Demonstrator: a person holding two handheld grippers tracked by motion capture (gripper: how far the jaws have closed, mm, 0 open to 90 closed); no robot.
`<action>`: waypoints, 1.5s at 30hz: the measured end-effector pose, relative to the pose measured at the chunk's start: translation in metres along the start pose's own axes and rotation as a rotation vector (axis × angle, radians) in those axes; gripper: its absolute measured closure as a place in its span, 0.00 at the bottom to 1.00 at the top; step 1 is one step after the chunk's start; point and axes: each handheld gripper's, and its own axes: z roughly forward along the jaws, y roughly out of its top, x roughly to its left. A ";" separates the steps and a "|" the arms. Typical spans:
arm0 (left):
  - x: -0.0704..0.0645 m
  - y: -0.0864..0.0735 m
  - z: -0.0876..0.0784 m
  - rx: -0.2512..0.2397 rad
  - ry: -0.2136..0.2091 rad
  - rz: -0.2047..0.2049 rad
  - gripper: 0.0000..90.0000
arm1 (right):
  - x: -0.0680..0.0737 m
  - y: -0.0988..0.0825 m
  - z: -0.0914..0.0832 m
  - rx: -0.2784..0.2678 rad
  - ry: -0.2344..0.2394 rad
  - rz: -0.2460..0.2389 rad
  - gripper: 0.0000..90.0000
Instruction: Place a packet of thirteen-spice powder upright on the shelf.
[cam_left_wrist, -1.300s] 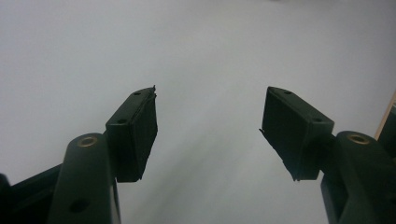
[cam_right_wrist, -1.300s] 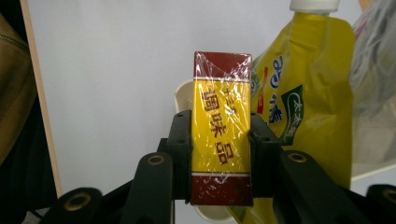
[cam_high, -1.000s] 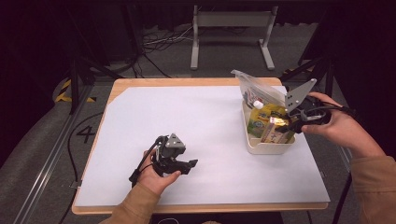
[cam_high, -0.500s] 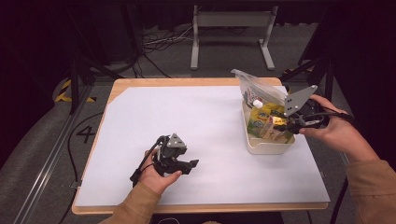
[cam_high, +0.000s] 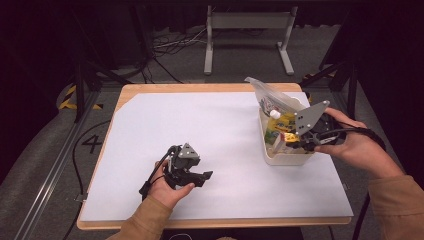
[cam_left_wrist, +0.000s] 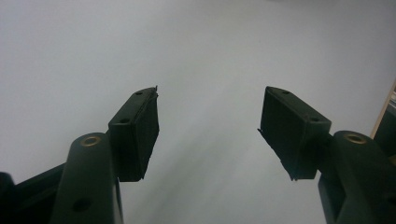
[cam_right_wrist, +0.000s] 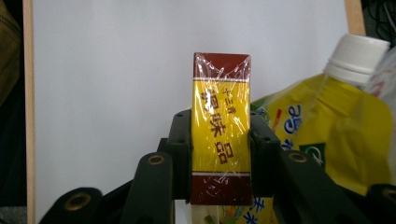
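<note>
the right gripper (cam_right_wrist: 220, 154) pinched a small yellow and dark red box (cam_right_wrist: 220, 126) wrapped in clear film, one black jaw pressed flat against each of its long sides, with the box standing upright between them in the right gripper view. in the high view that gripper (cam_high: 294, 145) sat at the near right edge of a white tub (cam_high: 280, 157) on the right part of the bench (cam_high: 215, 130), and the box (cam_high: 278, 145) showed as a pale upright shape just inside the tub's wall, held at its rim. beside the box lay a yellow pouch (cam_right_wrist: 327, 135) with a white screw cap (cam_right_wrist: 357, 58), touching or almost touching the box's right side. a clear plastic bag (cam_high: 267, 97) rose out of the far end of the tub. the left gripper (cam_high: 197, 177) rested low over the white sheet near the front edge of the bench, well apart from the tub; its jaws stood spread with nothing between them, and bare white surface lay in the gap (cam_left_wrist: 208, 130).
</note>
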 end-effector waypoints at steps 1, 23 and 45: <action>0.000 0.000 0.000 -0.001 0.000 0.000 0.42 | -0.001 0.001 0.003 0.007 0.012 0.001 0.76; 0.003 0.000 -0.001 -0.004 -0.007 -0.009 0.42 | -0.011 0.004 0.044 0.193 0.109 0.017 0.76; 0.003 -0.001 -0.002 -0.005 -0.004 -0.011 0.42 | -0.003 -0.021 0.045 0.146 0.006 0.135 0.56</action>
